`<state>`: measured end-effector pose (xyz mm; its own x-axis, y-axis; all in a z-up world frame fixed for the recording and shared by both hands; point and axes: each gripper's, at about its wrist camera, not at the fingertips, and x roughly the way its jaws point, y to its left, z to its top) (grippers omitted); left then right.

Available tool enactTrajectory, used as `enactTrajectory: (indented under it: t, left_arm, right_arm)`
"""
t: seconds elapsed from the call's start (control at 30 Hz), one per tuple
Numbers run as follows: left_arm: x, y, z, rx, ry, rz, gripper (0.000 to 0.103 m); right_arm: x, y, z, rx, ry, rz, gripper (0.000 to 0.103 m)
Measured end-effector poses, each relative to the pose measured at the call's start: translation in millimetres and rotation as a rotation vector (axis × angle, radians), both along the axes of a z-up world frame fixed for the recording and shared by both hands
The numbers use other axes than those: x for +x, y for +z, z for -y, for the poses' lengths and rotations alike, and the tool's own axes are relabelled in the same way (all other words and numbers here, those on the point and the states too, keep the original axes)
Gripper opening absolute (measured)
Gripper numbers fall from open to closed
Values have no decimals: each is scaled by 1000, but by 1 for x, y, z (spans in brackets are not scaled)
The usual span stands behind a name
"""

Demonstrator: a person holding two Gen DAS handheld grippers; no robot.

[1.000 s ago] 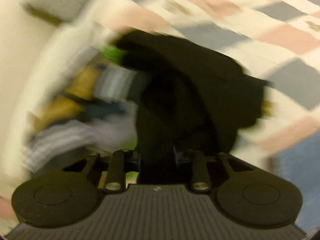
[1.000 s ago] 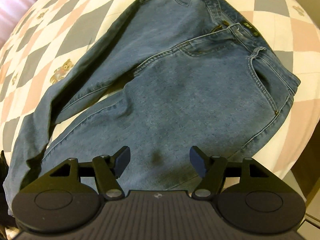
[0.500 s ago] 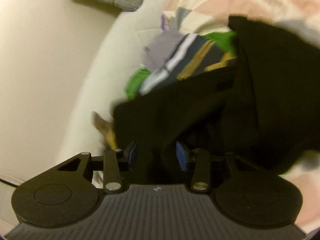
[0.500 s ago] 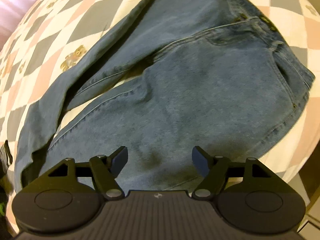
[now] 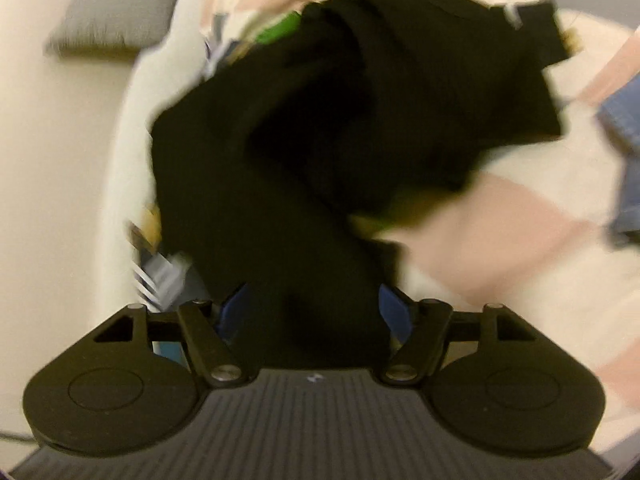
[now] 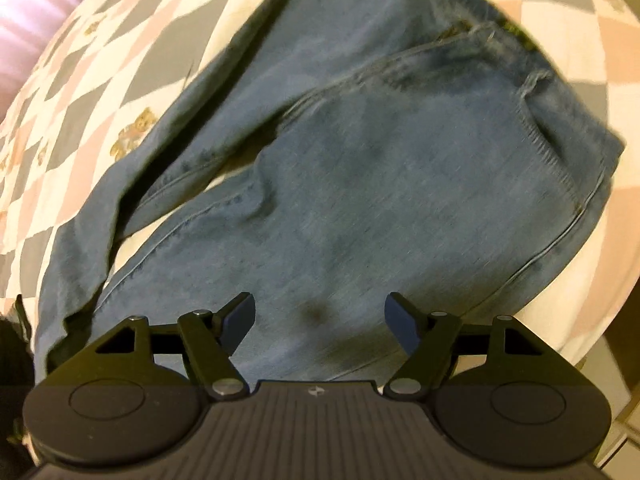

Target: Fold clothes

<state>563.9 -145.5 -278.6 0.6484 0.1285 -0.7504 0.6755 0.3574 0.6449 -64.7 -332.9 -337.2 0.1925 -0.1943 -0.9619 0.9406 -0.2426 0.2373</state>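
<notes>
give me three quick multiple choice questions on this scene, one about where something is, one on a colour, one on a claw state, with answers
1. Where do the jeans lie?
A. on the checked quilt
B. on a chair
C. in a basket

2. What colour is the garment between the left claw's fingers?
A. white
B. black
C. red

3. How is the right claw?
A. shut on the jeans
B. shut on nothing
C. open, holding nothing

Answers:
1. A, the denim is spread over pink, grey and cream squares.
2. B, dark cloth runs up from between the blue pads.
3. C, its fingers stand wide apart above the denim.
</notes>
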Motion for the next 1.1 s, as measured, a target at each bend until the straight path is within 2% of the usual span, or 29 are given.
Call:
enactTrajectory:
  t: [0.13, 0.23, 0.33, 0.47, 0.57, 0.67, 0.77, 0.87, 1.0, 1.07, 1.1]
  left_arm:
    - [-65, 7, -11, -198, 49, -192, 68]
    - [-120, 2, -15, -365, 95, -379, 70]
    - [-161, -13, -22, -543, 248, -599, 71]
    - [-205, -42, -24, -703, 435, -771, 71]
    - [-234, -62, -23, -802, 509, -814, 73]
    - [-250, -87, -25, -909, 632, -830, 74]
    - [-257, -114, -28, -997, 734, -810, 74]
    - [-256, -130, -29, -1050, 776, -768, 74]
    - [-238, -134, -31, -1096, 789, -678, 72]
    - [-227, -139, -27, -1100, 774, -665, 72]
    - [-223, -141, -23, -1080, 756, -655, 68]
  right_arm:
    - [-42, 7, -6, -69, -45, -1, 74]
    - [-91, 6, -14, -124, -130, 19, 74]
    - [-148, -7, -22, -137, -252, 64, 74]
    - [-212, -27, -31, -154, -351, 121, 74]
    - [-253, -48, -30, -150, -380, 168, 74]
    - [-277, -71, -29, -142, -418, 237, 74]
    - [-291, -88, -32, -149, -430, 333, 75]
    - [-300, -94, -34, -180, -401, 400, 75]
    - [-309, -100, -40, -210, -409, 507, 52]
    - [-309, -109, -45, -219, -427, 541, 50]
    - [-309, -112, -45, -230, -437, 551, 50]
